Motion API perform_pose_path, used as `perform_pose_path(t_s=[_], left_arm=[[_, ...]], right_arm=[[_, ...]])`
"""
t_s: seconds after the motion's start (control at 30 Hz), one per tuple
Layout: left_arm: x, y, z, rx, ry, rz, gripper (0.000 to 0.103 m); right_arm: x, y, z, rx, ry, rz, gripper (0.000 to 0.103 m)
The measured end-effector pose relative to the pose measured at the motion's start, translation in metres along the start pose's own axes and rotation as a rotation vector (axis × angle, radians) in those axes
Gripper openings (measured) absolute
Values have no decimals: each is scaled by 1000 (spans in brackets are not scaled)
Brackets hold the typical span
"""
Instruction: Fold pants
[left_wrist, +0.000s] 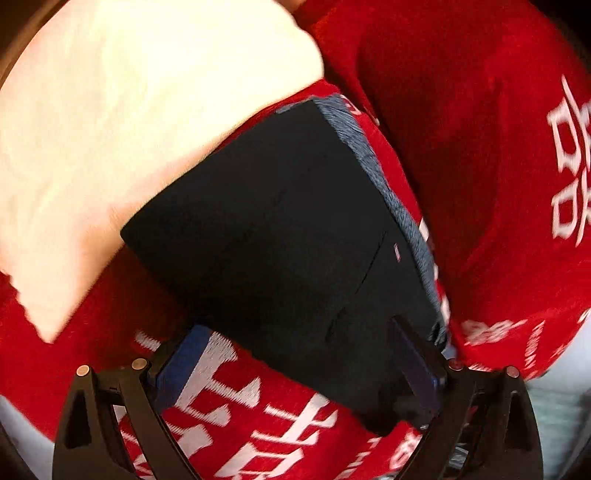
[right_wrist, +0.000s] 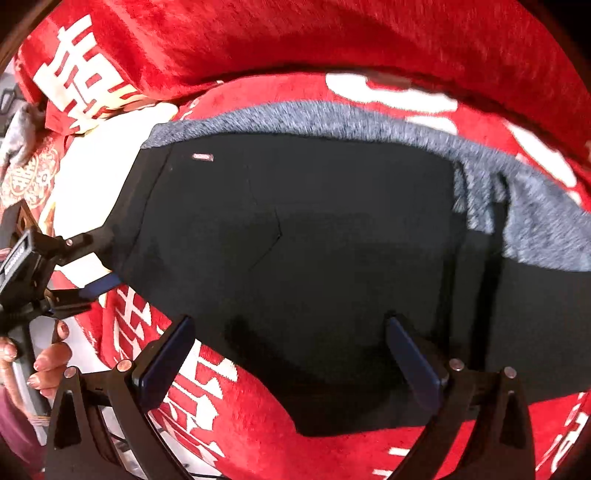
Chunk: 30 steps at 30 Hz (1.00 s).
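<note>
Left wrist view: dark folded pants (left_wrist: 280, 229) lying flat on a red blanket (left_wrist: 480, 155) printed with white characters, fuzzy grey-blue lining showing along the far right edge. Left gripper (left_wrist: 295, 362) low at the near edge of the cloth, jaws spread wide; right blue-padded finger (left_wrist: 413, 362) overlapping the near corner of the pants, left finger (left_wrist: 184, 362) over bare red blanket, well apart from the fabric. Cannot tell whether the right finger presses the cloth or only hovers above it. Pale cream pillow or cushion (left_wrist: 129, 129) just beside the pants' left edge, hemming in that side; red blanket bunched up high along the right. Right wrist view: same pants (right_wrist: 332, 240) filling the middle, a small light tag (right_wrist: 202, 157) near the upper left corner, grey lining (right_wrist: 517, 206) exposed along the top and right edges. Right gripper (right_wrist: 288, 354) above the near edge, jaws spread and pinching nothing, right finger (right_wrist: 410, 358) over dark cloth, left finger (right_wrist: 166, 362) at the border of cloth and blanket. Left gripper (right_wrist: 99, 258) visible at the pants' left edge, a person's hand (right_wrist: 44, 362) on its handle. Open red blanket (right_wrist: 258, 435) along the near edge; raised fold of blanket crowding the far edge.
</note>
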<state>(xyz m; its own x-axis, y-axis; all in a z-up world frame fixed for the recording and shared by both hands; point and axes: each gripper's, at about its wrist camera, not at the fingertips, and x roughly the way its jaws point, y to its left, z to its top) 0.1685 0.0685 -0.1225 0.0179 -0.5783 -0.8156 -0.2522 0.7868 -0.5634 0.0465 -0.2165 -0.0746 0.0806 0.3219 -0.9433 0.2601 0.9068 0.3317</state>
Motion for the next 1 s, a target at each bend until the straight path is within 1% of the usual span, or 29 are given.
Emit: perform_pose_path(t_s=[0.07, 0.1, 0.17, 0.27, 0.37, 0.43, 0.5, 0.57, 0.6, 0.7, 0.77, 0.8, 0.83, 0.87, 0.9, 0.93, 1.0], left_arm=[[-1, 6, 2, -30, -15, -46, 99], [-1, 6, 4, -33, -24, -57, 99], [0, 5, 6, -28, -19, -50, 99], [1, -4, 7, -1, -13, -21, 99], [-8, -13, 5, 26, -48, -35, 99], [-15, -26, 4, 70, -82, -44, 99], [-15, -40, 4, 136, -101, -18, 99], [-7, -46, 6, 174, -90, 30, 99], [-2, -45, 8, 171, -81, 41, 99], [13, -30, 14, 118, -59, 72, 99], [14, -23, 17, 91, -72, 65, 99], [13, -26, 17, 87, -80, 81, 99], [14, -28, 16, 99, -80, 109, 97], [14, -31, 14, 113, -90, 156, 84], [14, -35, 12, 136, -111, 229, 68], [13, -37, 11, 167, -125, 277, 60], [12, -43, 6, 231, -143, 307, 44]], right_arm=[[3, -5, -1, 22, 2, 5, 103], [3, -6, -1, 27, 0, 8, 103], [4, -7, -3, 18, 2, 6, 102], [5, -6, -4, -7, 10, -6, 102], [7, -4, -6, -9, 9, -10, 103], [7, -4, -6, -12, 9, -13, 103], [9, -2, -7, -24, 10, -22, 103], [10, 0, -8, -37, 13, -32, 103], [10, 1, -8, -40, 15, -35, 103], [9, 0, -8, -33, 17, -28, 103], [8, 0, -7, -31, 22, -23, 103], [7, -1, -6, -28, 24, -20, 103], [5, -2, -5, -21, 25, -12, 103], [1, -3, -3, -9, 23, -3, 103], [-2, -6, -2, 2, 20, 5, 103], [-7, -8, 1, 18, 12, 14, 103], [-18, -10, 7, 36, -11, 31, 103]])
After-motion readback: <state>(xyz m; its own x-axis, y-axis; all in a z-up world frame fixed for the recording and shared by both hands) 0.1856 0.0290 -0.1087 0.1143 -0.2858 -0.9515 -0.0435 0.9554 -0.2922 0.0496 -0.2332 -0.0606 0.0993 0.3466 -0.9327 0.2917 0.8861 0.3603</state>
